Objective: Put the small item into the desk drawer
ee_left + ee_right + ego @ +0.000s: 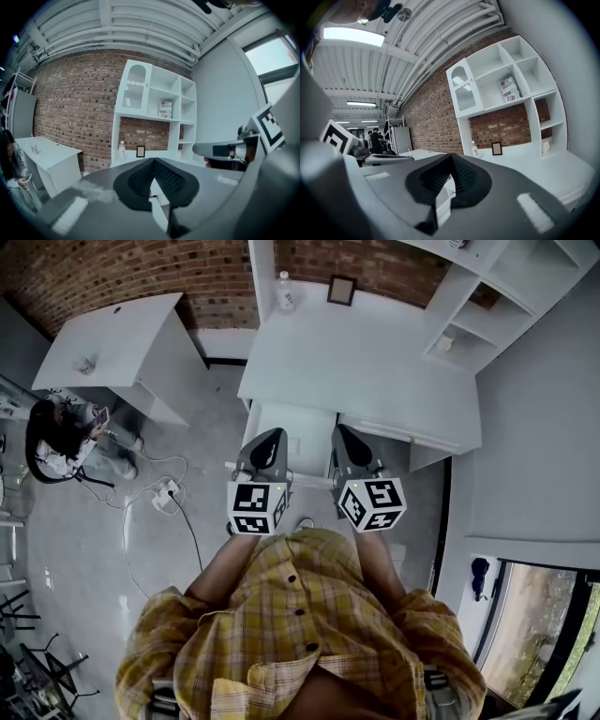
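White surface [375, 362] is lying ahead; before its drawer [292, 432], left claw [272, 435] and right claw [344, 431] are hovering, both pressed together and empty, seemingly poised.

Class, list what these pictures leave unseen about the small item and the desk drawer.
- Small item: not identifiable anywhere; the shelf object is too small in the head view.
- Drawer interior: head view, partly covered by the left claw and right claw.
- Bottle label: too small, every view.
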Tool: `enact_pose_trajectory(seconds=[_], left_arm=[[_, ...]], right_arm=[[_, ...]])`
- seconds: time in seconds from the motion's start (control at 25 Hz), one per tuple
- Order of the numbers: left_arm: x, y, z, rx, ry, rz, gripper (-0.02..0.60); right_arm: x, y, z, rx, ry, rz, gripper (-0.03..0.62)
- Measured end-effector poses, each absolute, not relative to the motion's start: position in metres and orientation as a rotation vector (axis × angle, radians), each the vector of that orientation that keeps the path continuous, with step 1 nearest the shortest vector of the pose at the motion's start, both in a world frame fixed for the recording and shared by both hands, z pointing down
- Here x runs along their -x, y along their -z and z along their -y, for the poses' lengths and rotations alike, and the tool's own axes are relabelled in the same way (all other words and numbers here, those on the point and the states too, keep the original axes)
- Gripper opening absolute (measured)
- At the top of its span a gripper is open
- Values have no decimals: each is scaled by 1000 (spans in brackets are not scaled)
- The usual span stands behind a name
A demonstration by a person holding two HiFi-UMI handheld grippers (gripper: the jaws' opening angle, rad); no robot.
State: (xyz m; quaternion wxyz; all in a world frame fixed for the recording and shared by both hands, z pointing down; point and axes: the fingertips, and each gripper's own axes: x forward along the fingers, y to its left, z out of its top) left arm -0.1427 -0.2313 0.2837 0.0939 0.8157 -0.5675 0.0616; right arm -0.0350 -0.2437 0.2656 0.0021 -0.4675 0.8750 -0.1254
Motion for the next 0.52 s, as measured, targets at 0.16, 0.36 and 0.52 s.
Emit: enact_pose_trajectory(seconds=[0.16, 0.36, 0.52], left_arm=[[147, -280, 234, -2431, -171, 1683, 3], [157, -279, 246, -2430, -151, 1692, 3], [167, -281, 264, -2428, -139, 1697, 3]], right_arm=[[39, -267, 248, 1469, 393, -2745, -3], [51, -268, 262, 1455, 373, -2764, -3], [59, -272, 281, 1461, 367, -2771, -3]])
